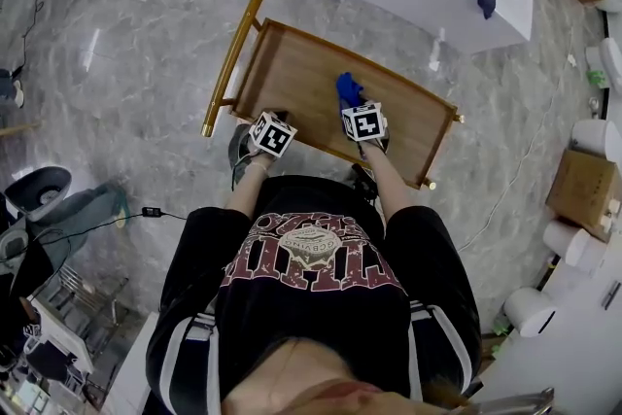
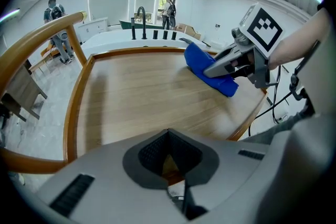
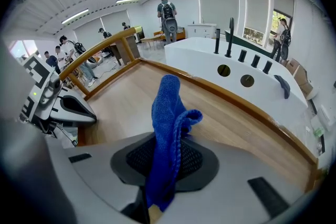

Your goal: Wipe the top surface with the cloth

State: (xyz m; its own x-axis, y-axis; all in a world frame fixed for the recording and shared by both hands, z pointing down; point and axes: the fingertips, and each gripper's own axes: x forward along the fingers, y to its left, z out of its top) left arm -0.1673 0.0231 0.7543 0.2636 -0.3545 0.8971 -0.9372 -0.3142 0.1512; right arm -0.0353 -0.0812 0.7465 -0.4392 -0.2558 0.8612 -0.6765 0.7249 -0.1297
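**Over the trolley top: cloth pinched, contact doubtful**

We are watching the right gripper (image 3: 167, 165) reaching in over the trolley top (image 2: 142, 97), its fingers clenching a narrow fold of the blue cloth (image 3: 167, 113). Most of the cloth is bunching ahead of the fingers. From the left gripper view, its free end seems to be lying on the wood.

Risks we are noting:
- With so little fabric under the pinch, a firm drag may be pulling the cloth out.
- The bunch is offering only a small wiping face, so the hard fingertips could be scraping the wood if the gripper tips down too far.
- The raised rim (image 3: 230, 104) is likely stopping strokes short and leaving the edges unwiped.

Pose: both forearms are extending forward from the body, with the grippers side by side. The left gripper (image 2: 168, 160) is hanging at the near rim, fingers drawn together on nothing we can see.
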